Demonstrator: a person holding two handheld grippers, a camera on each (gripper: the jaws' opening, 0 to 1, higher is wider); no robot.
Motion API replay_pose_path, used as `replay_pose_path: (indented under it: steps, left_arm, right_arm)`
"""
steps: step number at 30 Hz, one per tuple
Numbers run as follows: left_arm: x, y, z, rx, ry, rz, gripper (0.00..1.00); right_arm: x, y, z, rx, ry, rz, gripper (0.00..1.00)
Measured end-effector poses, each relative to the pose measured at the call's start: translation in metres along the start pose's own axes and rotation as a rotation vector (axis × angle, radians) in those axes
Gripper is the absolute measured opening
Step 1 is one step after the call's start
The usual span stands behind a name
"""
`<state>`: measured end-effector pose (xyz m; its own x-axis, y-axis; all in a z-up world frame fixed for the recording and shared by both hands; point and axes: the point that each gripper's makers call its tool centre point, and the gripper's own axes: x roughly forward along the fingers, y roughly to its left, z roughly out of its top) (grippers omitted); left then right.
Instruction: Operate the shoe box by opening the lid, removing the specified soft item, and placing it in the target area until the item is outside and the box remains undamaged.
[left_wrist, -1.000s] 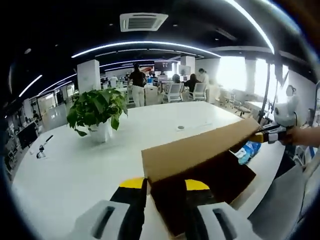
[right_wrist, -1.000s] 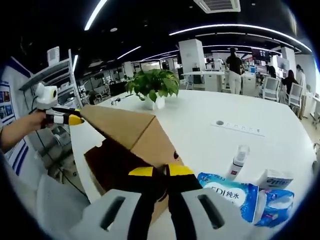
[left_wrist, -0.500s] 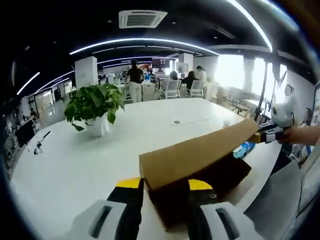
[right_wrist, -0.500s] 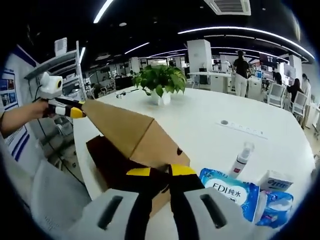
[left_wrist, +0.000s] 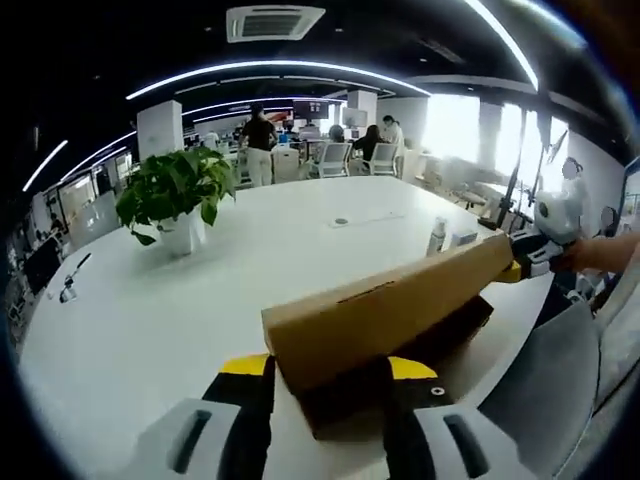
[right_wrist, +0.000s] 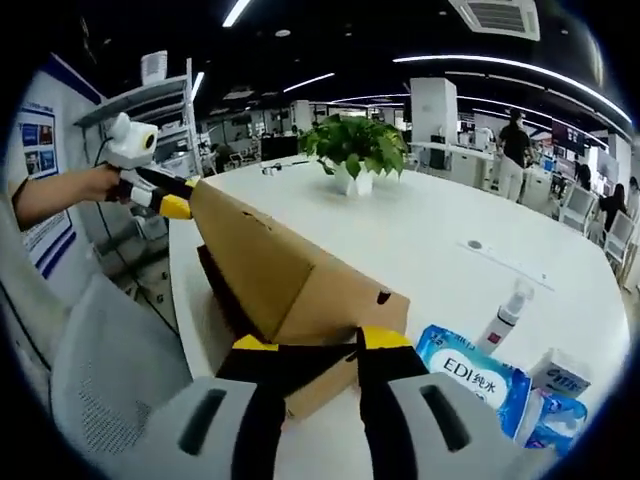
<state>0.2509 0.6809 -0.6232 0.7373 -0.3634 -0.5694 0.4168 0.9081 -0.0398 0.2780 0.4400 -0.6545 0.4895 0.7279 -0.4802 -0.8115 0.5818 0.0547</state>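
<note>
Left gripper view has my left gripper (left_wrist: 325, 372) at the bottom of the frame, its two yellow-tipped jaws standing on either side of the near corner of the shoe box (left_wrist: 400, 345). I judge the jaws clamped on the lid (left_wrist: 385, 310) at that corner, though the contact itself is partly hidden by the cardboard. The lid is a long brown panel, raised at a slant above the darker box body. At its far end my right gripper (left_wrist: 517, 268) comes in from the right and pinches the lid's other corner, with a hand (left_wrist: 605, 252) behind it.

From the right gripper view the same thing reads in mirror: my right gripper (right_wrist: 312, 345) has its jaws closed on the lid (right_wrist: 285, 265) at the near end, and the left gripper (right_wrist: 170, 200) meets the far corner from the left. The shoe box (right_wrist: 320, 375) sits on the white table (right_wrist: 440, 235), close to the table's edge. I cannot see inside the box, so the soft item is not something I can place.

Just beside the box lies a blue wipes pack (right_wrist: 475, 375), with a small spray bottle (right_wrist: 505, 315) past it. Farther back a potted plant (right_wrist: 355, 150) stands on the table, well apart from the box.
</note>
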Motion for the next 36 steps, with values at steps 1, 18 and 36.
replay_pose_path:
  steps: [1, 18, 36]
  left_arm:
    - [0.000, 0.000, -0.001, -0.003, 0.003, -0.001, 0.45]
    - [0.010, -0.008, -0.034, -0.028, 0.076, -0.031, 0.49]
    - [0.027, -0.006, -0.059, -0.034, 0.147, -0.043, 0.50]
  right_arm:
    - [0.000, 0.002, -0.001, -0.002, 0.005, 0.009, 0.29]
    - [0.007, 0.019, -0.027, -0.021, 0.076, 0.088, 0.42]
    - [0.016, 0.020, -0.044, 0.033, 0.114, 0.107, 0.44]
